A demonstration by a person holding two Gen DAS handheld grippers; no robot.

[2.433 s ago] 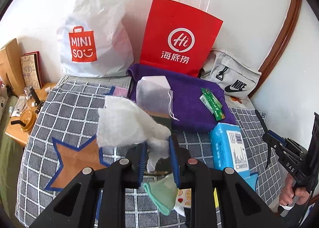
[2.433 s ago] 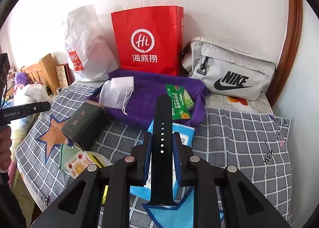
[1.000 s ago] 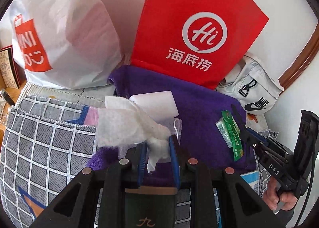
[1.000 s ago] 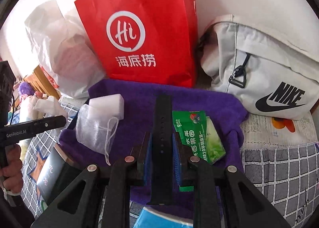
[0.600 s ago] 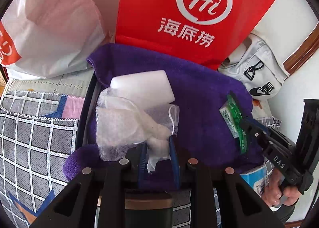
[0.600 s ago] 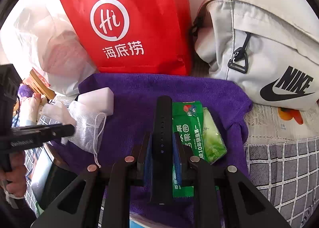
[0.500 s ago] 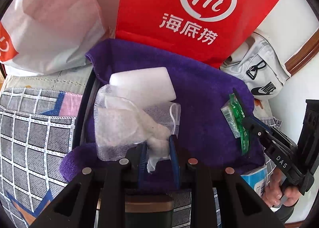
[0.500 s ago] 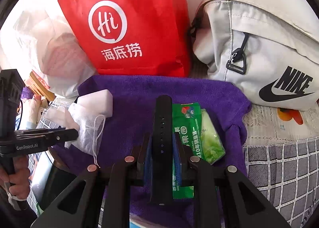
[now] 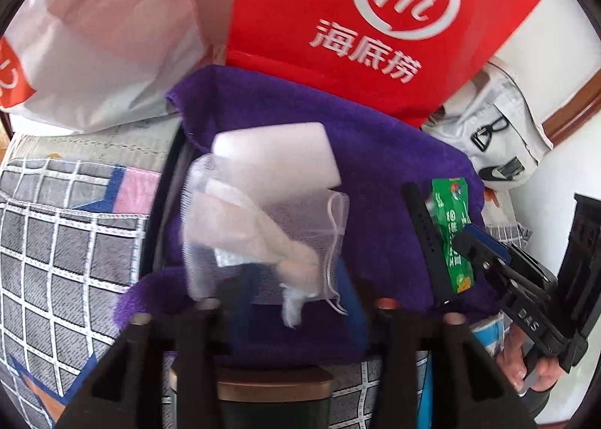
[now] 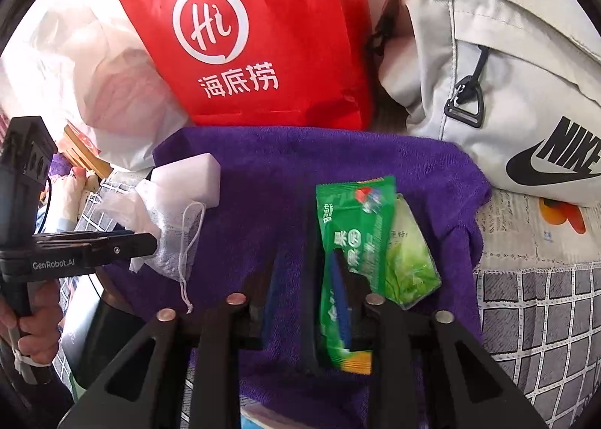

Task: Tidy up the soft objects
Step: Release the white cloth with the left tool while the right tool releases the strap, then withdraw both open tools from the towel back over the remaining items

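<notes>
**Release step: both claws letting go over the purple towel**

Left claw (image 9: pixel 296 301): jaws opening. The white tissue wad (image 9: pixel 240 237) sits between the fingers but the pads no longer press it; it droops onto the mesh drawstring pouch (image 9: pixel 300 241). Motion blur hides whether its tail is clear of the fingers.

Right claw (image 10: pixel 308 293): jaws opening. The black strap (image 9: pixel 426 241) lies between them; the left wrist view shows it flat on the towel, just beside the green snack packet (image 10: pixel 353 241). In the right wrist view the strap is dark and smeared, so contact with the pads is hard to judge; it reads as loose.

Further out: the white foam block (image 9: pixel 274 158) touches the pouch at its far edge. All items rest on the purple towel (image 10: pixel 375 154), spread on the bed. Behind the towel stand the red paper bag (image 10: pixel 263 34), the white plastic bag (image 9: pixel 105 34) and the grey sling bag (image 10: pixel 488 72).

Judgement: placement step for tissue and strap, nearly done. Next move calls for spreading both claws fully, then lifting straight back along the fingers so the tissue does not snag and drag off the pouch, and the strap is not nudged onto the packet.
</notes>
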